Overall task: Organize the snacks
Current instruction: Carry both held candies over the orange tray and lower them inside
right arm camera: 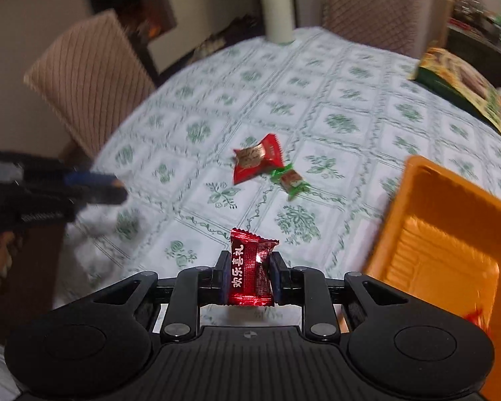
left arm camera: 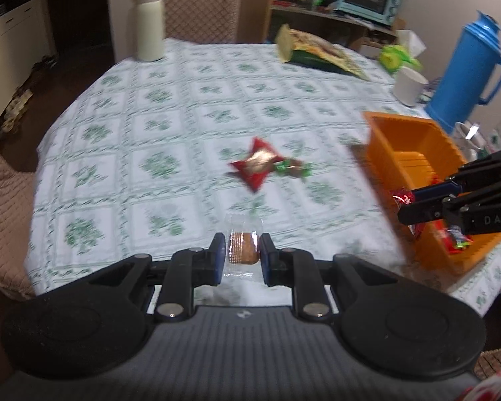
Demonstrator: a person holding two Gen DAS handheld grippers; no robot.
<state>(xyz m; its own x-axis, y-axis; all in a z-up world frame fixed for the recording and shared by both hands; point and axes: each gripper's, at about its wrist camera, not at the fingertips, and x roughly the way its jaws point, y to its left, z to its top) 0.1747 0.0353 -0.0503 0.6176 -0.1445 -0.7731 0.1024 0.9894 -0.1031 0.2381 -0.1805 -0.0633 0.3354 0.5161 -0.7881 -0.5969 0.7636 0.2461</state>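
My left gripper (left arm camera: 241,249) is shut on a brown biscuit in a clear wrapper (left arm camera: 243,247), held above the near table edge. My right gripper (right arm camera: 248,267) is shut on a shiny red candy packet (right arm camera: 250,269); in the left wrist view it (left arm camera: 404,205) hovers over the orange tray (left arm camera: 417,140) with the packet (left arm camera: 402,197). A red snack packet (left arm camera: 257,163) (right arm camera: 255,158) and a green-wrapped candy (left arm camera: 294,167) (right arm camera: 290,180) lie mid-table. The orange tray (right arm camera: 451,200) holds a few red-wrapped snacks (left arm camera: 456,242).
A white flask (left arm camera: 149,21) stands at the far edge. A large snack bag (left arm camera: 320,50), a white cup (left arm camera: 410,85) and a blue jug (left arm camera: 467,73) sit at the far right. Padded chairs (right arm camera: 87,77) surround the table (left arm camera: 150,127).
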